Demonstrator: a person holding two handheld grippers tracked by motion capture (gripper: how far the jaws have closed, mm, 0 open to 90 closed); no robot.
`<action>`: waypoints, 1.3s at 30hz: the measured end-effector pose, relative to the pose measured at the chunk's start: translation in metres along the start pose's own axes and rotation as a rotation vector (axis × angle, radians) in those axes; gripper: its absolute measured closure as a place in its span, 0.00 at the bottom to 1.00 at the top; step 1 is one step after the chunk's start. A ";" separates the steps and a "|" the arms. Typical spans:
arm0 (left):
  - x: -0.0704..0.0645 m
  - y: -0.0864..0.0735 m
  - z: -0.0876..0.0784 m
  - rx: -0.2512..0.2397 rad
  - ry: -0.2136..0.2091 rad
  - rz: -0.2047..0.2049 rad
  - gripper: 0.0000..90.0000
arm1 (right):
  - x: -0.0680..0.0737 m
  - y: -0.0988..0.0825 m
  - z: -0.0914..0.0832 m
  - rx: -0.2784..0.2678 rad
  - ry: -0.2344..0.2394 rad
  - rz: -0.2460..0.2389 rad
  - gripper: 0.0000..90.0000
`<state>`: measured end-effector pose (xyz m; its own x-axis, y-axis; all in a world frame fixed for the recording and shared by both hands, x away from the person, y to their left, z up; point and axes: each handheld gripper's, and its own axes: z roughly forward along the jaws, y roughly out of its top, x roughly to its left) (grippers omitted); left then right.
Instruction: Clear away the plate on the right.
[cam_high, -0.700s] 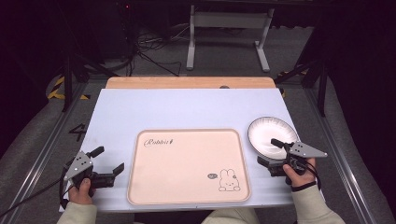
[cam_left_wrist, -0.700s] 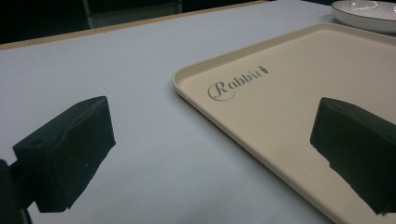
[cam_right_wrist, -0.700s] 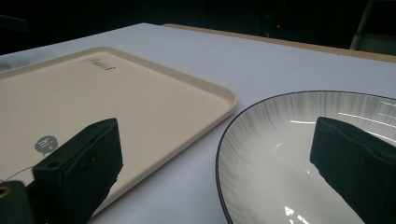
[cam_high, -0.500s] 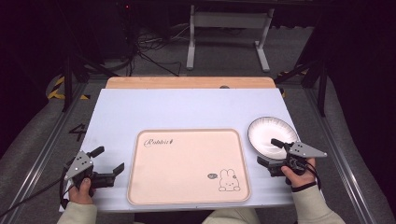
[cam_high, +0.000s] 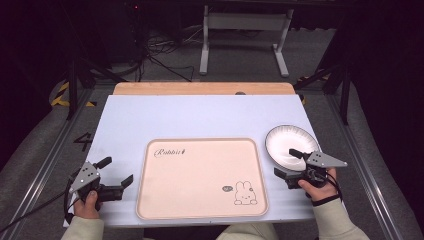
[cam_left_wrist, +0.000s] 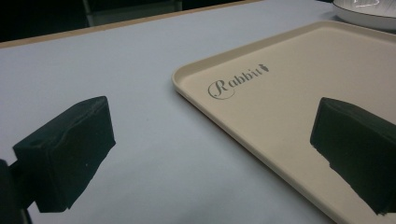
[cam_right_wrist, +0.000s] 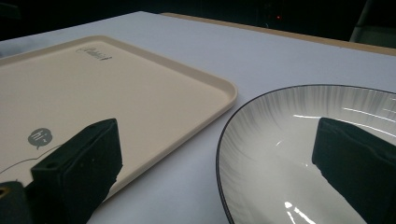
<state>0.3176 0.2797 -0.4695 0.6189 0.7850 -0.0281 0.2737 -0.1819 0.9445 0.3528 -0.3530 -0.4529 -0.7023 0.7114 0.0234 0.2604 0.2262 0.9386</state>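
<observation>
Beside the tray (cam_high: 200, 180), both tongs gape (right tongs (cam_high: 289, 163) straddling the plate (cam_high: 290, 142) rim).

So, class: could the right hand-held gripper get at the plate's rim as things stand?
Probably yes. The right hand-held gripper is open beside the plate, one jaw already over its near edge, the other over the table by the tray. Nothing lies between.

Beyond the right gripper's (cam_right_wrist: 215, 163) jaws, the white, dark-rimmed ceramic plate (cam_right_wrist: 280, 135) runs off the frame's right and bottom edges.
</observation>
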 end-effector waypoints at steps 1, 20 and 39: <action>0.000 0.000 0.000 0.000 0.000 0.000 0.00 | 0.000 0.000 0.000 0.000 0.001 -0.002 0.02; 0.000 0.000 0.000 0.006 0.001 -0.003 0.00 | -0.008 0.020 -0.009 0.029 -0.039 0.008 0.05; 0.000 0.000 0.000 0.005 0.004 -0.002 0.00 | -0.042 0.043 -0.023 0.045 -0.119 0.044 0.06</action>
<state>0.3177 0.2793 -0.4695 0.6155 0.7876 -0.0291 0.2790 -0.1831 0.9427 0.3783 -0.3883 -0.4061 -0.6069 0.7945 0.0207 0.3208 0.2210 0.9210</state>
